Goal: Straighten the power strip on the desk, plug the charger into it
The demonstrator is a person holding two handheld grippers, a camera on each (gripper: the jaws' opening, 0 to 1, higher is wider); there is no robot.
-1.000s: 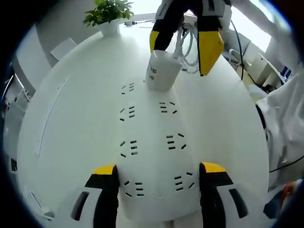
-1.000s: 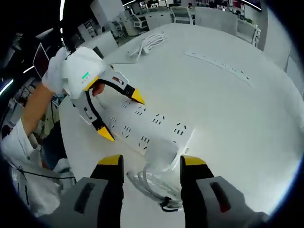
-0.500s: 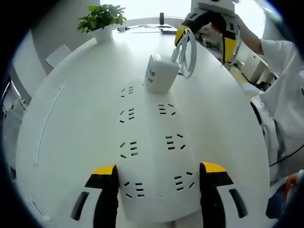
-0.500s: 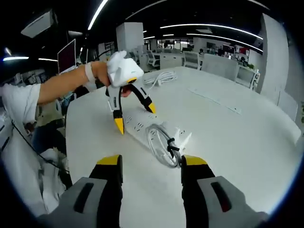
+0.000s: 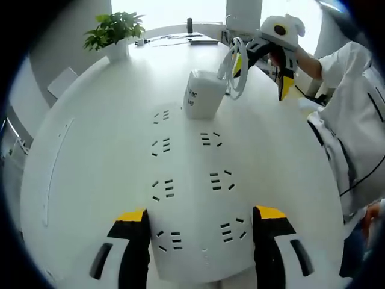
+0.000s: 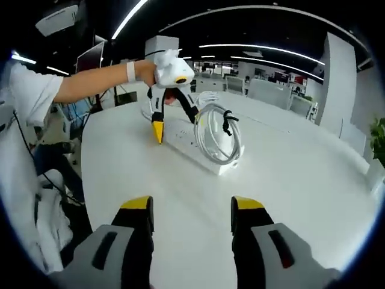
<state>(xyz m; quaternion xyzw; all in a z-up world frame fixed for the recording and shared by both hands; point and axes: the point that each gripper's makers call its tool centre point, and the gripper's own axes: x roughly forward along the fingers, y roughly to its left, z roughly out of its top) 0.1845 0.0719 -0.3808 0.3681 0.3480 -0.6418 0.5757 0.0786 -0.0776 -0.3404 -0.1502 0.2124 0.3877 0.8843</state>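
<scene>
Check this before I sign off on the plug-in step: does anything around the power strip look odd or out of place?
The charger sits in the power strip, but its bundled cable stands up as a loop over the strip's end instead of lying flat.

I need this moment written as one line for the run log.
charger: plugged into power strip | cable coil: standing at charger | left gripper: jaws astride strip end | right gripper: open, away from strip

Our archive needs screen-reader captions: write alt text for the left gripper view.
A white power strip runs away between the open left gripper, with a white charger plugged in at its far end beside a coiled cable. The right gripper hovers beyond; a potted plant stands far left.
</scene>
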